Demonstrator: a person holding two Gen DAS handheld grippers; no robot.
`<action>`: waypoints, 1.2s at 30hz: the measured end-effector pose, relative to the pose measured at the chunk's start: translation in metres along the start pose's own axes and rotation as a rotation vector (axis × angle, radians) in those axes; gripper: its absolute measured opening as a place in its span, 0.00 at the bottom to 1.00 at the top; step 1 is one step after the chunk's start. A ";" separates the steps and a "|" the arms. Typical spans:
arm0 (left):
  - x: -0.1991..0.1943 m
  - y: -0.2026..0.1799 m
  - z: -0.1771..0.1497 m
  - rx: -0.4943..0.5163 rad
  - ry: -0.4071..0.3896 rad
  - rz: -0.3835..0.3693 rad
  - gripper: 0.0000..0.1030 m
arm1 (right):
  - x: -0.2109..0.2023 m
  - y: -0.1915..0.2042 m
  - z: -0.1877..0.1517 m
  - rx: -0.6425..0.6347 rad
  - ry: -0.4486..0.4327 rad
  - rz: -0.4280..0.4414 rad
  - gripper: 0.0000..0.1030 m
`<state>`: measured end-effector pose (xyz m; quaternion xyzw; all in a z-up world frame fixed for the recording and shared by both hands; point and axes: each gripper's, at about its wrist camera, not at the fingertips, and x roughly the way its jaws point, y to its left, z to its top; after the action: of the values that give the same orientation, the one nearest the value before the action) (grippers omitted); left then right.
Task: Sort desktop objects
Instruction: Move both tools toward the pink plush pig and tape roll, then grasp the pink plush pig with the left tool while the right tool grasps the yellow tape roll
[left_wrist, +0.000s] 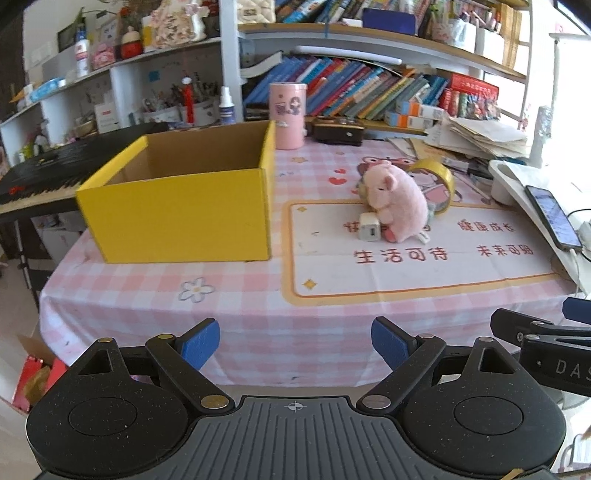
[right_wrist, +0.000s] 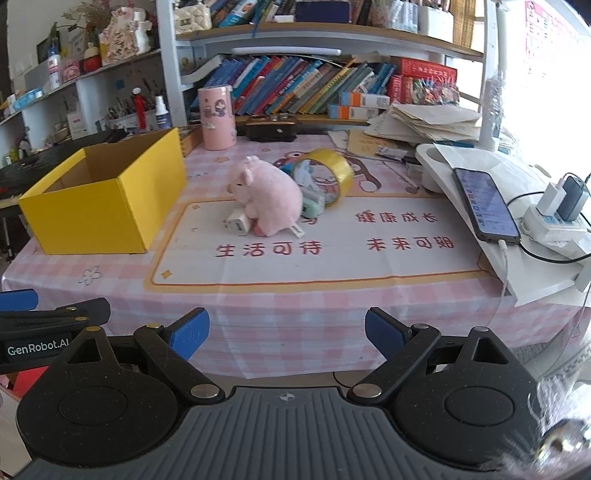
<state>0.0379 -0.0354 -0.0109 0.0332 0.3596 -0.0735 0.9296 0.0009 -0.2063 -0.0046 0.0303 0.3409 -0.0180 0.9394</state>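
Observation:
A pink plush pig (left_wrist: 397, 201) (right_wrist: 267, 197) sits mid-table on a printed mat. A white charger cube (left_wrist: 369, 227) (right_wrist: 237, 222) lies against its front. A roll of yellow tape (left_wrist: 437, 181) (right_wrist: 328, 170) stands on edge behind it, and a pale green item (right_wrist: 313, 205) lies beside it. An open yellow cardboard box (left_wrist: 181, 218) (right_wrist: 96, 214) stands to the left. My left gripper (left_wrist: 295, 347) is open and empty, before the table's front edge. My right gripper (right_wrist: 286, 334) is open and empty, also short of the table.
A pink cylinder tin (left_wrist: 287, 114) (right_wrist: 217, 116) and a dark case (left_wrist: 338, 131) stand at the back. A phone (right_wrist: 485, 205) on a white stand, a power strip (right_wrist: 554, 218) with cables and stacked papers (right_wrist: 432, 120) fill the right. A keyboard (left_wrist: 48, 166) lies left of the table.

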 end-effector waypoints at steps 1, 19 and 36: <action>0.003 -0.004 0.002 0.008 0.005 -0.006 0.88 | 0.002 -0.004 0.001 0.004 0.004 -0.005 0.88; 0.051 -0.062 0.029 0.001 0.047 -0.047 0.88 | 0.050 -0.060 0.025 0.003 0.073 -0.005 0.86; 0.106 -0.118 0.078 -0.103 0.049 0.026 0.88 | 0.114 -0.129 0.076 -0.043 0.070 0.081 0.83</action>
<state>0.1482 -0.1729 -0.0254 -0.0085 0.3853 -0.0421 0.9218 0.1302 -0.3418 -0.0254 0.0246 0.3723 0.0285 0.9274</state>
